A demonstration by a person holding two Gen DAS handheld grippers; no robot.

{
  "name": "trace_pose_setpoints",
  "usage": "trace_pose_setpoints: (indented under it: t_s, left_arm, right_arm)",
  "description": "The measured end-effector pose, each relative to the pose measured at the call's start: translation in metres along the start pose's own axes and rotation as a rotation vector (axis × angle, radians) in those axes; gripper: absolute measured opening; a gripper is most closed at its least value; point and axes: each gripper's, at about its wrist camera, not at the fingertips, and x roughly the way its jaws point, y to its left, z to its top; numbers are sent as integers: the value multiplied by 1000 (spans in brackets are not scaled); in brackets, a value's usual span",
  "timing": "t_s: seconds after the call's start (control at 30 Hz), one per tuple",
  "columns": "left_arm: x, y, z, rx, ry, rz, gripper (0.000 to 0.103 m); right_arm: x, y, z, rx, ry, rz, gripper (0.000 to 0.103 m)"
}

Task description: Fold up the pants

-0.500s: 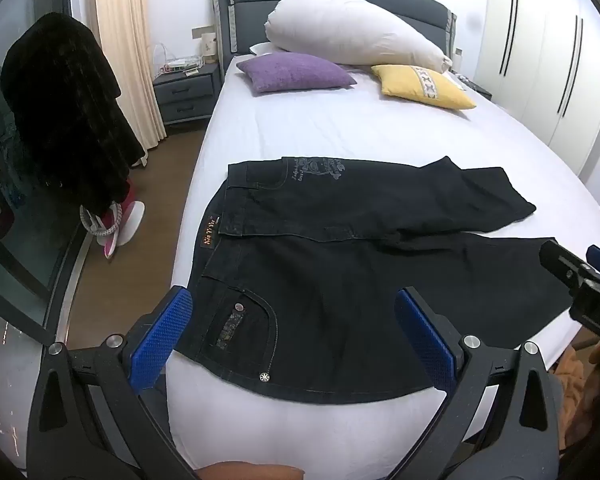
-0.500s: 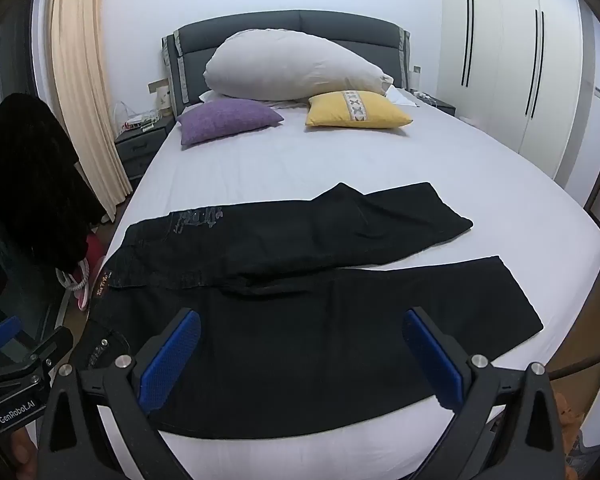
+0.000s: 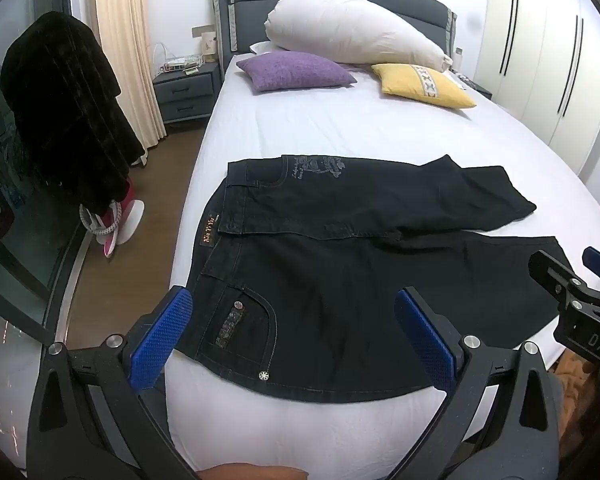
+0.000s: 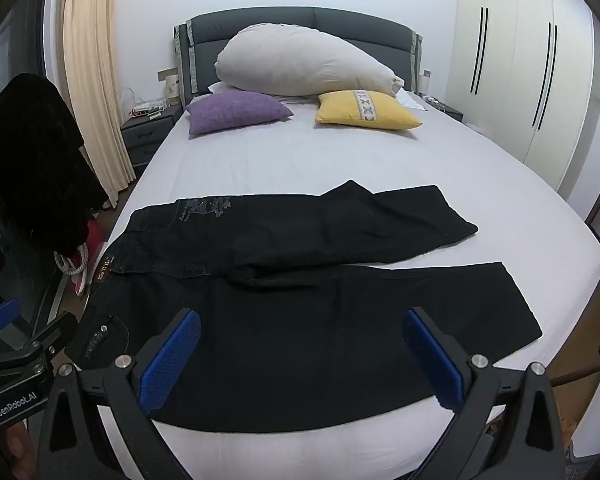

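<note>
The pants (image 3: 340,280) are black denim and lie spread across the near half of the bed (image 3: 340,132), on the white sheet. The waistband sits toward the left edge of the mattress and the legs run out to the right. The nearer leg lies flat and straight, reaching almost to the right edge. The farther leg is angled away from it and partly doubled over itself, with its hem short of the right edge. A back pocket with a small stud faces up near the left front corner.

The left hand-held gripper (image 3: 296,340) hangs above the waist end of the pants, tilted downward, its blue pads spread wide with nothing between them. It is clear of the cloth. The right hand-held gripper (image 4: 302,360) hangs above the middle of the nearer leg, also tilted downward, jaws at full spread and empty, not touching the fabric.

At the head of the bed a large white pillow (image 4: 300,64) leans against the grey headboard (image 4: 260,24). A purple cushion (image 4: 236,112) and a yellow cushion (image 4: 366,112) lie in front of it, well apart from the pants. A nightstand (image 3: 186,88) stands left of the bed, a dark garment (image 3: 68,108) hangs at far left, and white wardrobe doors (image 4: 512,64) line the right wall.
</note>
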Motion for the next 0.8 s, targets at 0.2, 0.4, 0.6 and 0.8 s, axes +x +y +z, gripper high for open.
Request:
trace_pose_setpoints:
  t_s: [0.2,0.4,0.6,0.8]
  left_arm:
    - [1,0,-2,-1,0,0,103]
    - [1,0,-3,0,1,1,103]
    - [2,-1,-8,-2,3,1,103]
    - [3,-1,-7,-2,5,2,103]
  right_arm:
    - [-4,3,-4,-14,2,11,103]
    - [-4,4,-6,-15,5,11,103]
    - [-3,6,-8,-18,7,10,103]
    - [-4,7,-12,-17,12,13,103]
